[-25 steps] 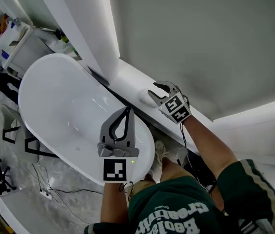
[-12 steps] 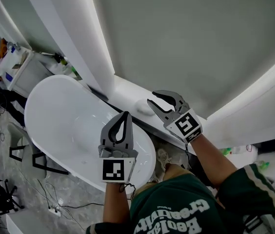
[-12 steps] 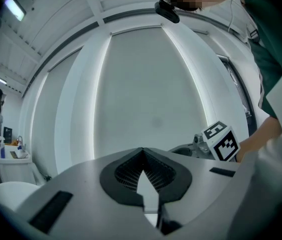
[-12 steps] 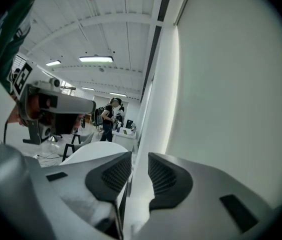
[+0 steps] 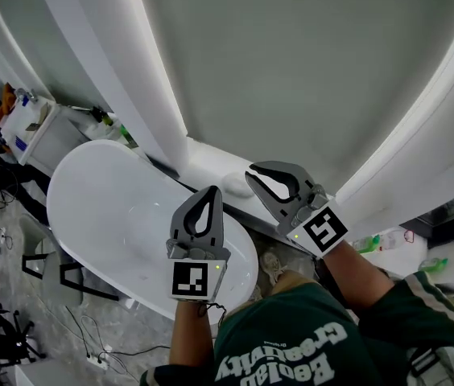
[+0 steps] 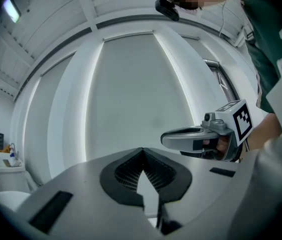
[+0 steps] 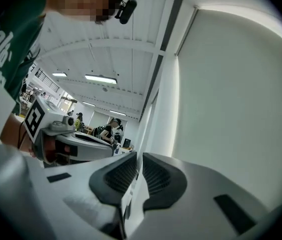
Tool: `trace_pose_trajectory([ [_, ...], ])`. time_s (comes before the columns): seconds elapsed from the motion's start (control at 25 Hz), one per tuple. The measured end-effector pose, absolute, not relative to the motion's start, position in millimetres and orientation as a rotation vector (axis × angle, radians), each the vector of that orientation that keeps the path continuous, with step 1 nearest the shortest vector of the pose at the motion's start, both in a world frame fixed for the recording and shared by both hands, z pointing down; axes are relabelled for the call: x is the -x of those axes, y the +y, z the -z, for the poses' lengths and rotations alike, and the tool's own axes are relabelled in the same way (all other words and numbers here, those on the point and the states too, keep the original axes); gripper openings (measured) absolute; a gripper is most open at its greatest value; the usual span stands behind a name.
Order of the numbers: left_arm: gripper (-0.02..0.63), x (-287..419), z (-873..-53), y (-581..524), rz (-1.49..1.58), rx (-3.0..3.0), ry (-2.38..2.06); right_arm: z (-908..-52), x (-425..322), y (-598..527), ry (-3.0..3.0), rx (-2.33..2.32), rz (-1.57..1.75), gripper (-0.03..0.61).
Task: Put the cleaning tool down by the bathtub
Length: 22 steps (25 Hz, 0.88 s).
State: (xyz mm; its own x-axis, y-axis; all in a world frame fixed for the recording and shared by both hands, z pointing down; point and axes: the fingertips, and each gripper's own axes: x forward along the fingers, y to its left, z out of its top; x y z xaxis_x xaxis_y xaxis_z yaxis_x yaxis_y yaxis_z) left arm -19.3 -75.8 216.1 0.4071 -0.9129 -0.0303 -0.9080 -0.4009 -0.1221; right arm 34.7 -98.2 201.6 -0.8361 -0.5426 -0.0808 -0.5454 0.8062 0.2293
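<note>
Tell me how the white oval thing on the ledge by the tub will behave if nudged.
The white oval thing lies low and flat on the ledge, so it probably won't roll or tip. The ledge looks smooth and glossy, so it would likely slide. It looks small, so it is probably light.

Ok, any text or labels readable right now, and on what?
Green shirt: white lettering, upside down and partly cut off, not reliably readable.
Left marker cube and right marker cube: black square patterns only, no words.
Bottles on the white cabinet: labels too small to read.
</note>
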Motion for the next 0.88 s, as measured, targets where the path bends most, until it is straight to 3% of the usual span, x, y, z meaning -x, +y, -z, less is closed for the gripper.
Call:
trace_pose_trajectory([
  [0.88,0.003,7.4,-185.2,-69.4,0.059,2.504,1.562,-185.2,-37.6,-72.7,2.910,0.943,-0.385,0.015],
])
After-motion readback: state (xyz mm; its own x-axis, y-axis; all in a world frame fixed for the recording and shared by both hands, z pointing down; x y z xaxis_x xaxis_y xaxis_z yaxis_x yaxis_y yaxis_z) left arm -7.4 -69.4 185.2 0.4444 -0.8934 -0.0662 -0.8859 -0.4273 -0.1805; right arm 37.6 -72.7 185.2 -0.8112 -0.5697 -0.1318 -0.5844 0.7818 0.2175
